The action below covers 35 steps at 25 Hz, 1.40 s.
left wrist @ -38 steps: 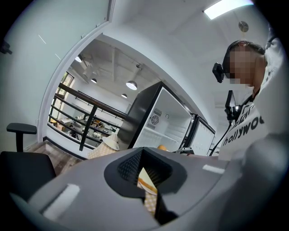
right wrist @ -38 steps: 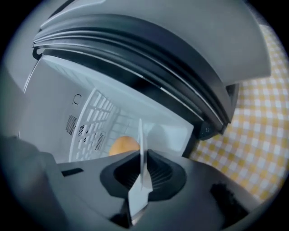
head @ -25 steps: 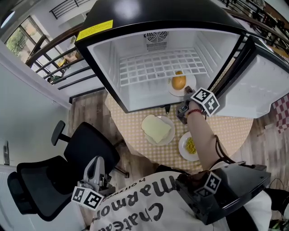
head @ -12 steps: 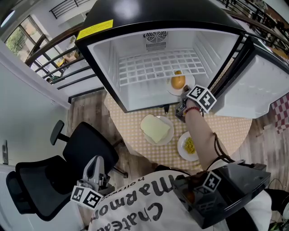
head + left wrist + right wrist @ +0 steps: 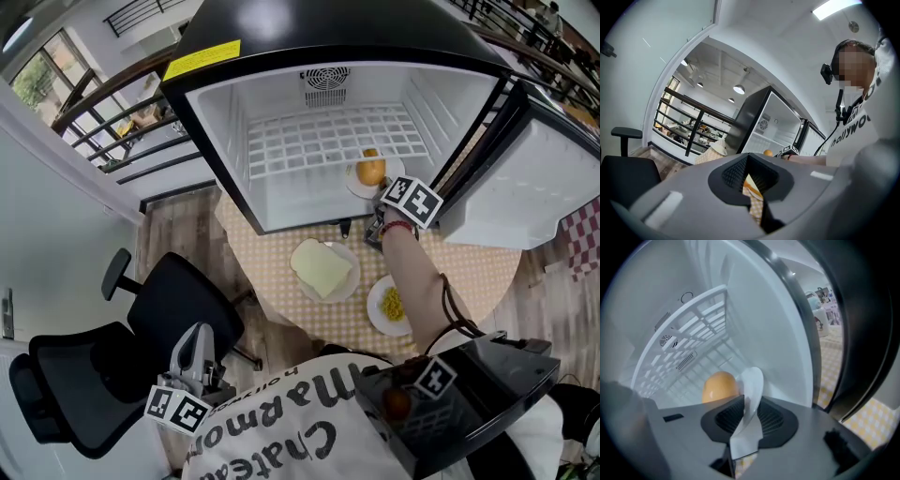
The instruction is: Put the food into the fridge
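Note:
An open black fridge (image 5: 216, 122) with a white wire shelf (image 5: 309, 141) stands on the table. A white plate (image 5: 354, 187) with a round orange food (image 5: 371, 172) sits on the shelf's front right. My right gripper (image 5: 382, 202) is at that plate's near rim. In the right gripper view its jaws (image 5: 745, 420) are opening, and the plate's rim (image 5: 751, 390) stands between the pads with the orange food (image 5: 720, 386) behind. My left gripper (image 5: 192, 361) hangs low at the left beside the person's body, shut and empty.
On the checkered table (image 5: 469, 272) in front of the fridge are a plate with a pale slice (image 5: 324, 269) and a small plate of yellow food (image 5: 392, 304). The fridge door (image 5: 534, 178) stands open at the right. A black office chair (image 5: 178, 309) is at the left.
My right gripper has shifted slightly left and in toward the fridge mouth. The plate with the orange food stays on the shelf. The left gripper has not moved.

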Each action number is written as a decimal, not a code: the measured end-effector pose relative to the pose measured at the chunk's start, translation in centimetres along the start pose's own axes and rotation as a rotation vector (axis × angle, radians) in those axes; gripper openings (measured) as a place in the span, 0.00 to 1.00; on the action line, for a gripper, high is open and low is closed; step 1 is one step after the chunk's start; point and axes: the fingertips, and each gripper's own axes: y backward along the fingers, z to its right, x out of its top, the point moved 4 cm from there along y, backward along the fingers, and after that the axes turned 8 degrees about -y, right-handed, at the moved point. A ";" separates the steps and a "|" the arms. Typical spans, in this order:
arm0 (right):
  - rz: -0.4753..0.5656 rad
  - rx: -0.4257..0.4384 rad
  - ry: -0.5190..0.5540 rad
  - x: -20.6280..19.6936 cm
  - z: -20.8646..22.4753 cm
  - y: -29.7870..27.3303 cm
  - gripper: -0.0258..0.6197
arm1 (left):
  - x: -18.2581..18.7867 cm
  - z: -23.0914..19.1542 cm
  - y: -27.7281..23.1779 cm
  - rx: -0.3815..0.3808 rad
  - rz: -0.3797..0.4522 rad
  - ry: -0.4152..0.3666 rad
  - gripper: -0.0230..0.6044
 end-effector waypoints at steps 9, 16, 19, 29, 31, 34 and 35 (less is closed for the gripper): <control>0.003 -0.068 0.116 0.2 -0.4 -0.2 0.22 | 0.1 -0.3 0.1 0.013 0.006 -0.004 0.05; 0.007 -0.108 0.175 0.4 -0.6 -0.2 0.25 | 0.0 -0.3 0.2 0.017 0.007 -0.002 0.05; 0.014 -0.121 0.156 0.3 -0.5 -0.4 0.25 | 0.0 -0.3 0.2 0.019 0.008 -0.003 0.05; -0.009 -0.153 0.196 -0.1 -0.4 -1.3 0.30 | 0.2 -0.4 0.4 0.030 0.015 -0.003 0.05; -0.018 -0.163 0.216 -0.3 -0.2 -1.5 0.30 | 0.2 -0.4 0.4 0.032 0.018 -0.003 0.05; -0.016 -0.176 0.242 -0.3 -0.2 -1.6 0.30 | 0.2 -0.4 0.5 0.035 0.024 0.001 0.05; -0.015 -0.180 0.245 -0.4 -0.2 -1.6 0.30 | 0.2 -0.4 0.5 0.036 0.025 0.001 0.05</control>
